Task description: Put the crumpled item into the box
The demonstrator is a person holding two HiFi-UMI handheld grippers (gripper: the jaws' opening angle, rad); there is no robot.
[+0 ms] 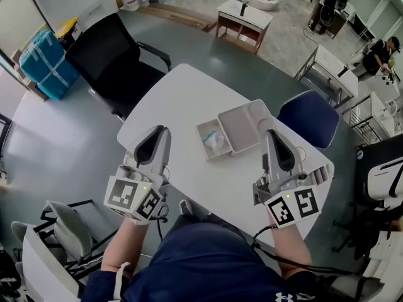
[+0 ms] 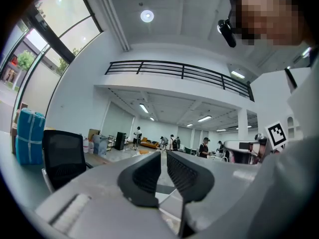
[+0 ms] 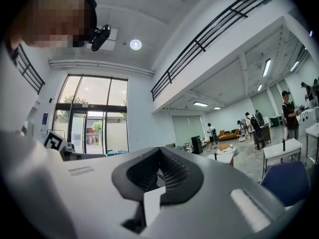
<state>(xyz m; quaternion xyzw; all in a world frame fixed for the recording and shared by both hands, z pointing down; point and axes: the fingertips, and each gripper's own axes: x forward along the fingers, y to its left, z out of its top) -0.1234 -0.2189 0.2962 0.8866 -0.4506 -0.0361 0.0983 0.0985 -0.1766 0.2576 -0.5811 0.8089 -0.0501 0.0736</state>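
A shallow white box [image 1: 203, 134] lies open on the white table [image 1: 182, 99], its lid [image 1: 242, 128] folded out to the right. The crumpled pale item [image 1: 214, 141] rests inside the box's left compartment. My left gripper [image 1: 161, 129] points up the table left of the box, apart from it, jaws together and empty. My right gripper [image 1: 269, 133] sits just right of the lid, also shut with nothing in it. In the left gripper view, the left gripper [image 2: 163, 153] looks out over the room; in the right gripper view, the right gripper [image 3: 160, 149] shows its pads meeting.
A black office chair [image 1: 110, 58] stands beyond the table's far left corner. A blue chair [image 1: 308, 118] is tucked at the right edge. A blue wrapped bundle [image 1: 44, 61] sits on the floor at far left. Grey chairs crowd the near left.
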